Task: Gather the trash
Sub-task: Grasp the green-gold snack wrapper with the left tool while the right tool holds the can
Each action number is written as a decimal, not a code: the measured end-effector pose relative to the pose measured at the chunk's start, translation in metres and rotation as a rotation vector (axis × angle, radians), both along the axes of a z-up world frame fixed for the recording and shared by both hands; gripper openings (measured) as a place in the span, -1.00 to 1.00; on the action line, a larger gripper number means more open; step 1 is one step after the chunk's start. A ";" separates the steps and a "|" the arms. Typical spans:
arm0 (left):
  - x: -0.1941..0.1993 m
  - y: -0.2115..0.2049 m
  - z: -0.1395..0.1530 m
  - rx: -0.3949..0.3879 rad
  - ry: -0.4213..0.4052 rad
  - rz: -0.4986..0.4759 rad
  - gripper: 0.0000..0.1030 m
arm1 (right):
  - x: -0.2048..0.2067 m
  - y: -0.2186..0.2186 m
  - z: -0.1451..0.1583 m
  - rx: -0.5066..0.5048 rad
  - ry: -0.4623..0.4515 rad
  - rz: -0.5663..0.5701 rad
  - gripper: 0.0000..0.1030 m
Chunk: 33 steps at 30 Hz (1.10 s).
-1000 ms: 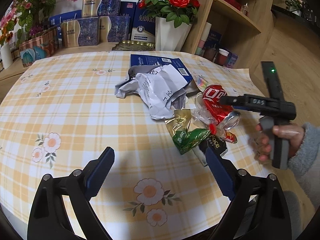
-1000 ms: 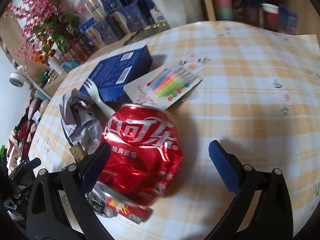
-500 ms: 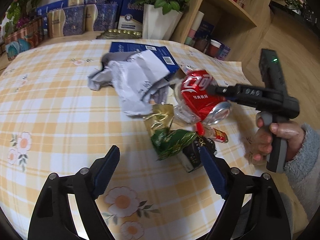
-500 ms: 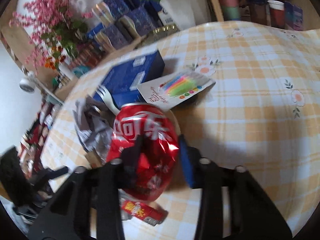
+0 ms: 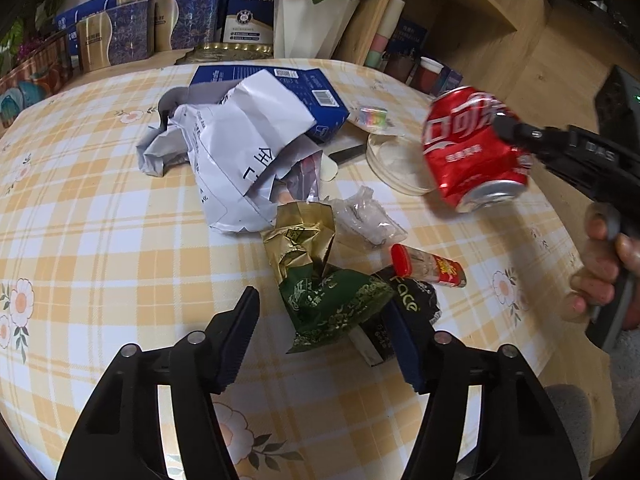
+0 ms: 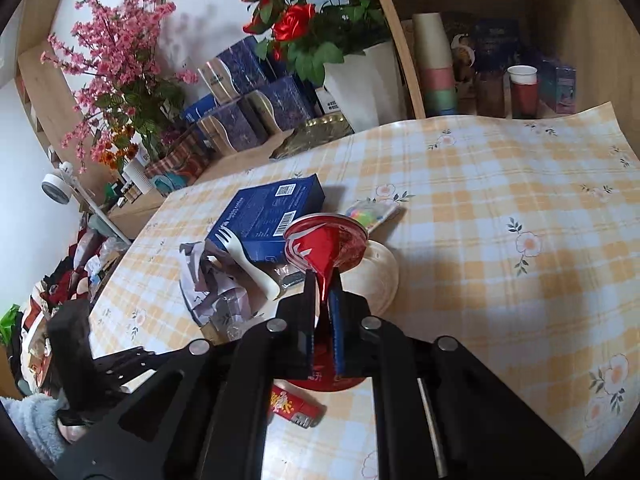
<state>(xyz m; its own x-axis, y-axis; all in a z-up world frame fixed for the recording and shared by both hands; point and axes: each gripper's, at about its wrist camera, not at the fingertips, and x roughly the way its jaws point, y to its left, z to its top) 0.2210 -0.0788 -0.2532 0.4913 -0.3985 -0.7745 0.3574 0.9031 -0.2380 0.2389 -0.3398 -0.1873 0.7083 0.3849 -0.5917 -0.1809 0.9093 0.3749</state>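
Trash lies heaped near the middle of a round table (image 5: 100,216) covered with a yellow checked, flowered cloth. At the far side of the heap a crumpled white paper (image 5: 244,152) rests against a flat blue box (image 5: 316,92), and a white plastic fork (image 6: 244,260) lies across them. Nearer, a gold wrapper (image 5: 304,236) touches a green foil packet (image 5: 332,304); a black packet (image 5: 412,304) lies just beside that, and a small red-capped tube (image 5: 428,266) and a clear plastic scrap (image 5: 364,216) lie close by. The right gripper (image 6: 322,292), held in a person's hand (image 5: 600,276), has its fingers pinched tight on a crushed red soda can (image 5: 474,148), which hangs in the air above the table's right side, clear of the cloth and over a shallow white lid (image 5: 394,160). The left gripper (image 5: 320,340) points down at the heap with its jaws closing; the green foil packet sits between its blue pads, the right pad against it, the left pad not yet touching.
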 end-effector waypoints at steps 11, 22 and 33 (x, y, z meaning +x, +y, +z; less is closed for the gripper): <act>-0.004 0.009 0.016 -0.022 -0.072 -0.012 -0.48 | -0.025 0.006 -0.002 0.001 -0.005 -0.001 -0.80; -0.030 0.031 0.054 -0.074 -0.117 -0.020 -0.54 | -0.056 0.011 0.011 0.004 -0.028 -0.048 -0.80; -0.074 0.052 0.093 -0.141 -0.143 -0.036 -0.54 | -0.110 0.011 0.027 0.031 -0.043 -0.095 -0.80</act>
